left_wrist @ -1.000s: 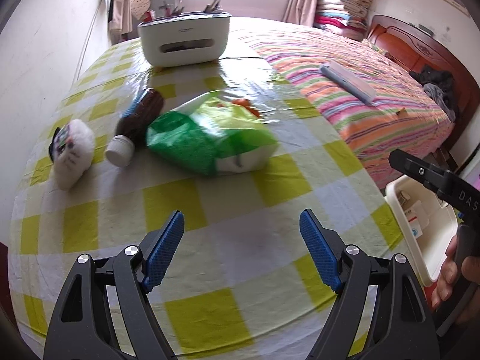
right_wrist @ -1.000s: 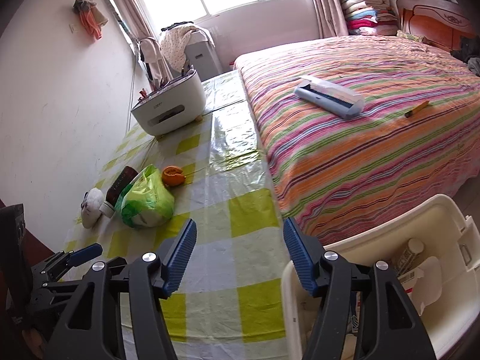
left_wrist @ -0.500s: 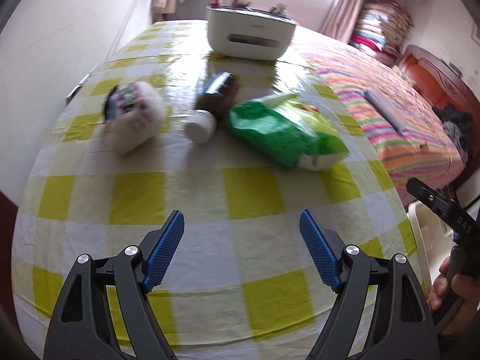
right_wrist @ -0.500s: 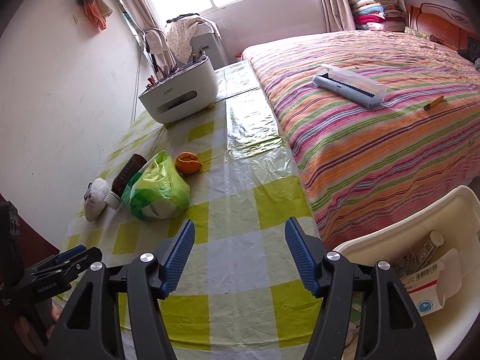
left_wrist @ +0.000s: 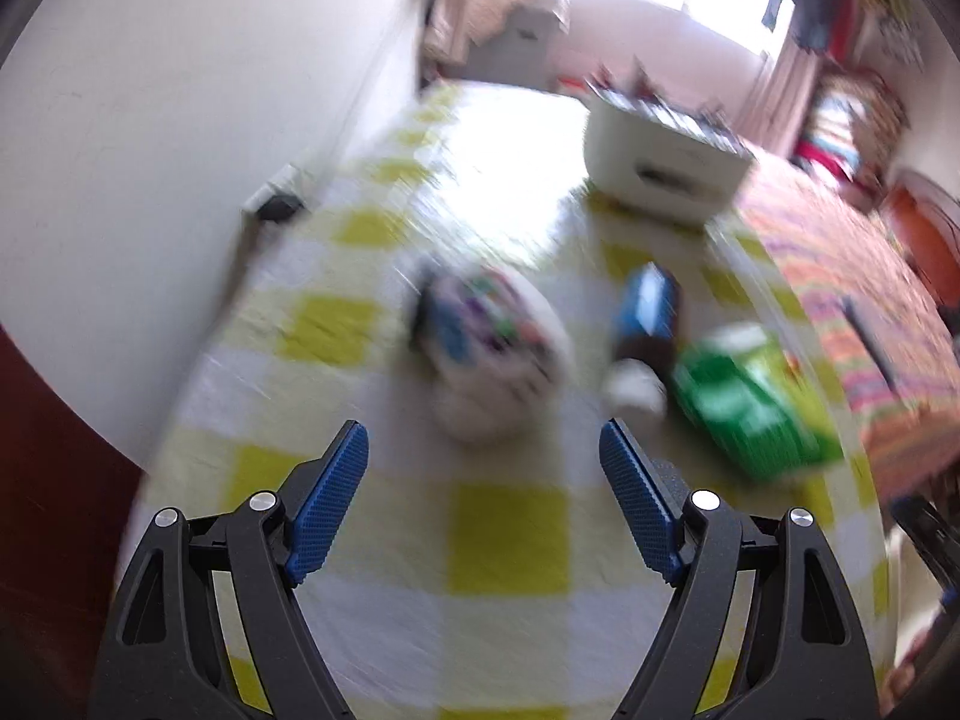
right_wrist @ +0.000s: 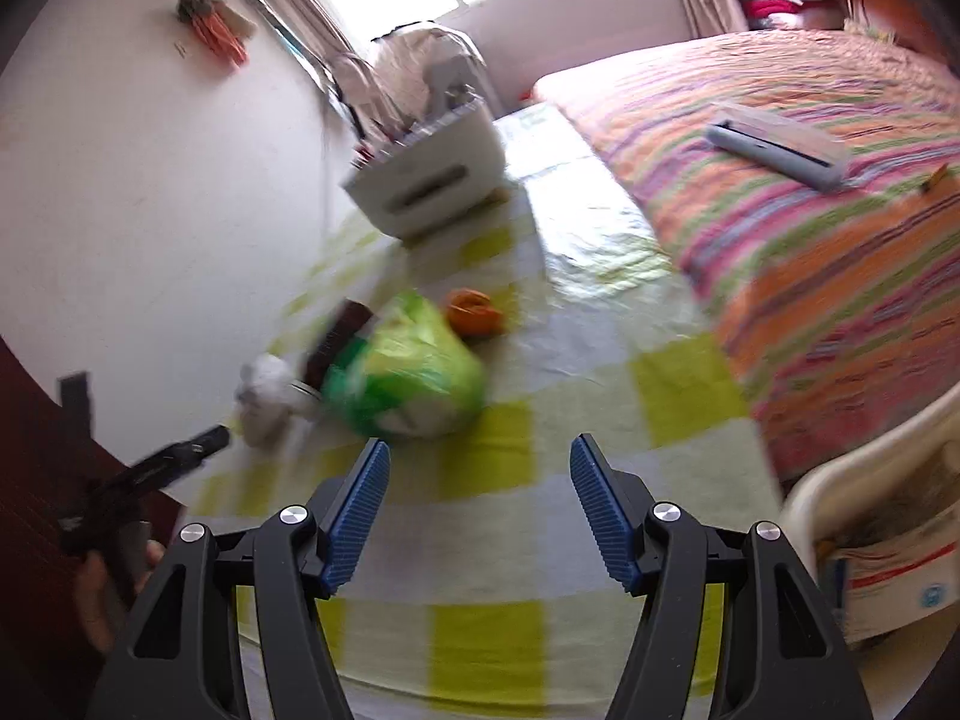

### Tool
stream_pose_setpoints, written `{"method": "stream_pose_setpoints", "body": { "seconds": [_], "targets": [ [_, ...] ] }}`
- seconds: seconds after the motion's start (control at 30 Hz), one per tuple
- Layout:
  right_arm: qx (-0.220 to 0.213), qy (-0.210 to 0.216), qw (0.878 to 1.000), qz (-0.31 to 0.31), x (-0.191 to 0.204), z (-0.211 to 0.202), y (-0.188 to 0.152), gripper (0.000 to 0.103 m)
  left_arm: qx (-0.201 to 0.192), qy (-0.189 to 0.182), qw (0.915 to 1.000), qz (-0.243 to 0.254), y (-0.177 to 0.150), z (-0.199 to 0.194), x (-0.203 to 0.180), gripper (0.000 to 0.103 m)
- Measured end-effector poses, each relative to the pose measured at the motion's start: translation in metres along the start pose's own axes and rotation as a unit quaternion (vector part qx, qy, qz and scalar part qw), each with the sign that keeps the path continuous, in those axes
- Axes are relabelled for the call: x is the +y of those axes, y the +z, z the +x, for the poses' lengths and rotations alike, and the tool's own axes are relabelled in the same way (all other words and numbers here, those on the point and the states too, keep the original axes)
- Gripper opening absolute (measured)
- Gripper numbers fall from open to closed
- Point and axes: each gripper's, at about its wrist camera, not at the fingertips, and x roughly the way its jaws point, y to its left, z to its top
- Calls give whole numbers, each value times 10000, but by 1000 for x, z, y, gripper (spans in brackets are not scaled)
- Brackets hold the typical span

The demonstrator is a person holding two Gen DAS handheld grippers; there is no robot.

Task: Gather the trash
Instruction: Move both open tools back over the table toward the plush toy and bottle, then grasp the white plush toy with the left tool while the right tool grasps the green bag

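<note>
Left gripper (left_wrist: 483,462) empty, jaws wide, just been opening. Right gripper (right_wrist: 480,480) parted, empty. Green bag (right_wrist: 405,369), dark bottle (left_wrist: 645,324), white wad (left_wrist: 492,354) mid-frame on checkered tablecloth (left_wrist: 510,534); white bin (right_wrist: 864,480) lower right.

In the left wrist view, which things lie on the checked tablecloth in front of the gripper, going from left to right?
White crumpled wrapper with colourful print → brown bottle with white cap → green plastic bag. The white organiser box stands farther back, so it is left out of the order.
</note>
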Motion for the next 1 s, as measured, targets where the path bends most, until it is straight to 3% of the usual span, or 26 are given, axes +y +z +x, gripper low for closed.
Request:
{"method": "stream_pose_setpoints", "body": {
  "seconds": [0.03, 0.1, 0.17, 0.37, 0.57, 0.73, 0.87, 0.9, 0.97, 1.0],
  "targets": [
    [-37, 26, 9999, -135, 7, 3, 1, 69, -27, 171, 9998, -34, 3, 2, 6, 88],
    [-6, 33, 9993, -372, 23, 15, 3, 70, 3, 304, 9994, -187, 11, 7, 18, 88],
    [71, 236, 9985, -493, 35, 26, 5, 70, 29, 175, 9992, -361, 15, 11, 27, 88],
    [76, -52, 9928, -1197, 60, 54, 13, 75, 408, -436, 9953, -759, 32, 35, 34, 88],
    [330, -309, 9873, -1526, 69, 86, 23, 77, 616, -620, 9930, -789, 47, 57, 20, 88],
    [529, -511, 9821, -1732, 67, 106, 28, 78, 863, -435, 9938, -554, 44, 80, 6, 88],
    [646, -643, 9799, -1777, 65, 117, 28, 78, 1031, -686, 9898, -706, 39, 93, 6, 88],
    [703, -695, 9793, -1766, 64, 121, 26, 78, 1040, -698, 9895, -722, 38, 94, 6, 85],
    [751, -686, 9807, -1667, 63, 123, 25, 78, 1057, -860, 9881, -717, 36, 96, 6, 62],
    [793, -633, 9819, -1599, 61, 123, 25, 78, 1038, -784, 9893, -662, 36, 95, 5, 57]
  ]
}}
